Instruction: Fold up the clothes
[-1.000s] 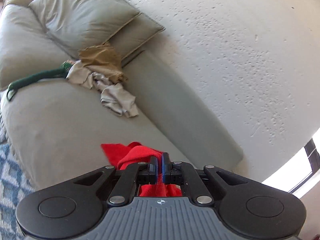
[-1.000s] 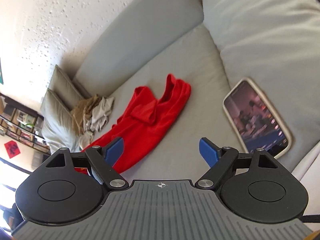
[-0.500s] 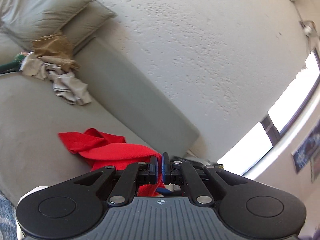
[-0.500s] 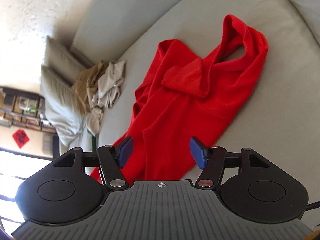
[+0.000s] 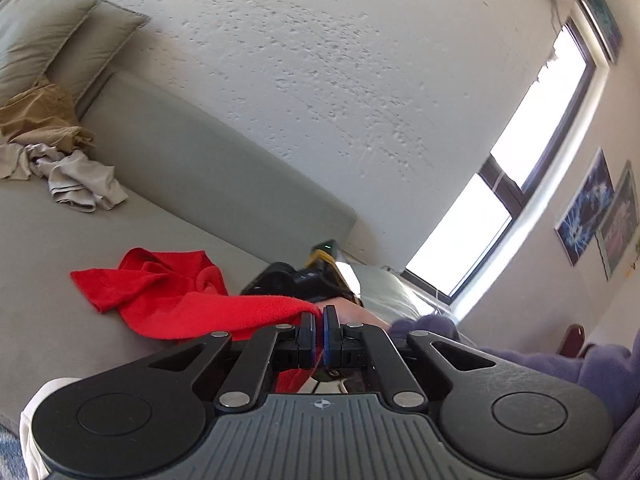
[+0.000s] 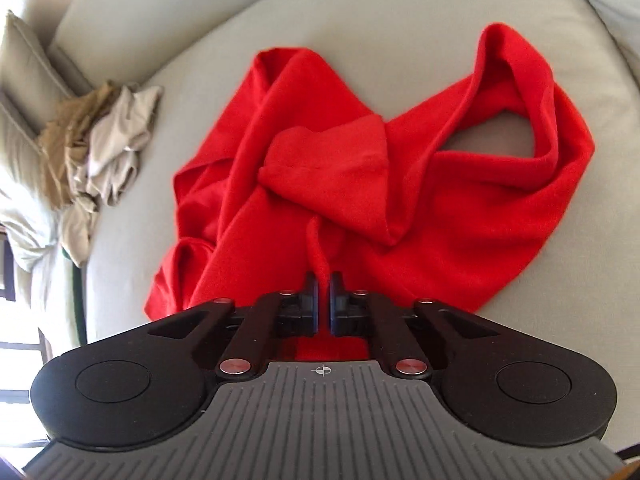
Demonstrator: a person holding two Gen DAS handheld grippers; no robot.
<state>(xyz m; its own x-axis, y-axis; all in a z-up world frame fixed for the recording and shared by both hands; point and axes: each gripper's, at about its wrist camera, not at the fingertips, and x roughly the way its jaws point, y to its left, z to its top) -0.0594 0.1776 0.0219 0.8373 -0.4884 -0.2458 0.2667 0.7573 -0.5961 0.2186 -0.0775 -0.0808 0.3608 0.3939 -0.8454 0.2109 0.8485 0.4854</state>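
The red top (image 6: 360, 184) lies crumpled on the sofa (image 6: 200, 60), w/ one end bunched in a loop far from the pile (image 6: 100, 148); a fold sits in its middle. The right gripper (image 6: 324, 292) is right at the near edge of the red top; its jaws are pressed nearly together, just a thin gap, w/ a ridge of red cloth pinched up btwn them. The left gripper (image 5: 319, 332) has its jaws squeezed tight too, & red cloth (image 5: 180, 300) runs in btwn them; that bit is pulled up off the sofa (image 5: 180, 168). The rest of the red top trails back on the seat, well apart from the pile (image 5: 60, 160). The pile is tan & grey clothes, heaped at the far end of the sofa by the cushions (image 5: 48, 32). A purple sleeve (image 5: 580, 364) shows beside the left gripper, away from the sofa; a window (image 5: 520, 168) is on the wall past the sofa's end.
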